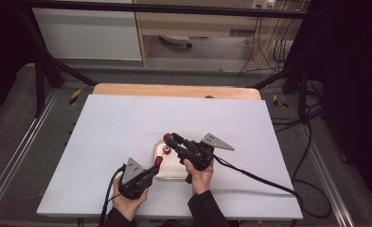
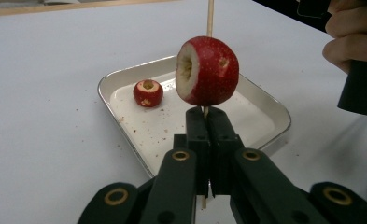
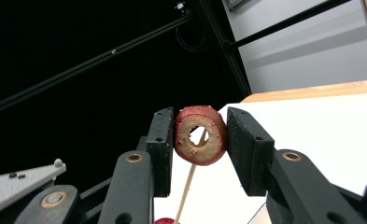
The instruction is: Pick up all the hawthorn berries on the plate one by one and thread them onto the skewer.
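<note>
My left gripper (image 2: 204, 122) is clamped on a wooden skewer (image 2: 210, 17), upright, with one cored red fruit (image 2: 207, 71) threaded just above the jaws, over the metal tray (image 2: 270, 109). My right gripper (image 3: 200, 135) pinches a second cored fruit (image 3: 200, 134) with the skewer tip in its hole. A third fruit (image 2: 148, 93) sits in the tray.

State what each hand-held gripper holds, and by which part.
Left hand-held gripper: shut on the wooden skewer just below a threaded red fruit. Right hand-held gripper: clamps a cored red fruit by its outer sides.
</note>
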`<state>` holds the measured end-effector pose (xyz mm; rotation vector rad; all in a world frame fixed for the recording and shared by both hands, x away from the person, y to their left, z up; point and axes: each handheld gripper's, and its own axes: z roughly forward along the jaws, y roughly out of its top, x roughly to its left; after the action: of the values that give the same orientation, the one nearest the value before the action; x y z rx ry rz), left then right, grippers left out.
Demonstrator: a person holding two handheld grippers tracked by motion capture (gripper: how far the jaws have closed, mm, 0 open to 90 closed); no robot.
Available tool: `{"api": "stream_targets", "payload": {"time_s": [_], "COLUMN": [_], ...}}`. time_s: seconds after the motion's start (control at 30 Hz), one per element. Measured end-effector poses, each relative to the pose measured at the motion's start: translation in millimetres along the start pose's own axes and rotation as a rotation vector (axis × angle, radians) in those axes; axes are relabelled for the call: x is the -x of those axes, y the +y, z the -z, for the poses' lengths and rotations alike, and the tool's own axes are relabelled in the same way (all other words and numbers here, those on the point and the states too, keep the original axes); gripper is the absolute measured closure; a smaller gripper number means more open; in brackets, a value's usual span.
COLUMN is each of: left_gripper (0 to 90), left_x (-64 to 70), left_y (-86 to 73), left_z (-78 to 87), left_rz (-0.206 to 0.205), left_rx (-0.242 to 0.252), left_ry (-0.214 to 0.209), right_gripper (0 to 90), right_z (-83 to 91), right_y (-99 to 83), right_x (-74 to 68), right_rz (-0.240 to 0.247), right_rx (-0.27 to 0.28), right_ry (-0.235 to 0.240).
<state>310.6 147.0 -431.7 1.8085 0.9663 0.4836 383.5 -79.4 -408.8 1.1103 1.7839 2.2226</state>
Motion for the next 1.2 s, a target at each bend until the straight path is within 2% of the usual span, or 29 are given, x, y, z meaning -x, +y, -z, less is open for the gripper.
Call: {"api": "stream_targets", "payload": {"time_s": [0.1,0.2,0.27,0.47,0.53,0.6,0.7,0.87,0.97,1.03,1.2], "left_gripper": [88.7,88.8,88.8,88.9,88.9,88.9,88.9,88.8,88.8,88.8,88.8], "left_x": [1.3,1.1,0.9,3.0,3.1,3.5,4.1,4.2,7.3,10.3,13.3], "left_y": [-1.6,-1.2,-0.2,0.2,-0.2,-3.2,-2.9,-1.3,-1.6,-0.6,5.6], "left_z": [-0.8,3.1,6.8,10.5,9.7,8.2,8.5,6.8,7.3,8.1,11.1], "left_rz": [-0.004,-0.019,-0.029,-0.06,-0.058,-0.055,-0.052,-0.026,0.007,0.011,0.058], "left_rx": [0.006,0.043,0.07,0.101,0.095,0.087,0.099,0.086,0.068,0.06,0.036], "left_ry": [-0.004,0.003,0.006,0.023,0.026,0.02,0.021,0.022,0.011,0.016,0.033], "right_gripper": [63.3,63.4,63.4,63.4,63.4,63.5,63.5,63.4,63.5,63.5,63.5], "right_z": [-0.4,-0.2,0.6,0.0,-0.5,-0.1,-0.5,-0.9,-1.3,-0.3,-1.3], "right_y": [-1.8,-0.7,0.6,4.0,4.4,5.4,9.9,3.0,-0.4,-0.8,-1.5], "right_x": [-0.5,1.0,2.9,6.9,7.4,8.5,7.0,6.3,5.7,4.2,4.8], "right_rz": [-0.027,-0.061,-0.108,-0.237,-0.284,-0.324,-0.307,-0.315,-0.307,-0.269,-0.19], "right_rx": [0.004,0.014,0.027,0.031,0.032,0.06,0.046,0.032,0.031,0.025,0.037], "right_ry": [-0.001,-0.002,0.001,0.026,0.036,0.048,0.029,0.034,0.031,0.015,-0.024]}}
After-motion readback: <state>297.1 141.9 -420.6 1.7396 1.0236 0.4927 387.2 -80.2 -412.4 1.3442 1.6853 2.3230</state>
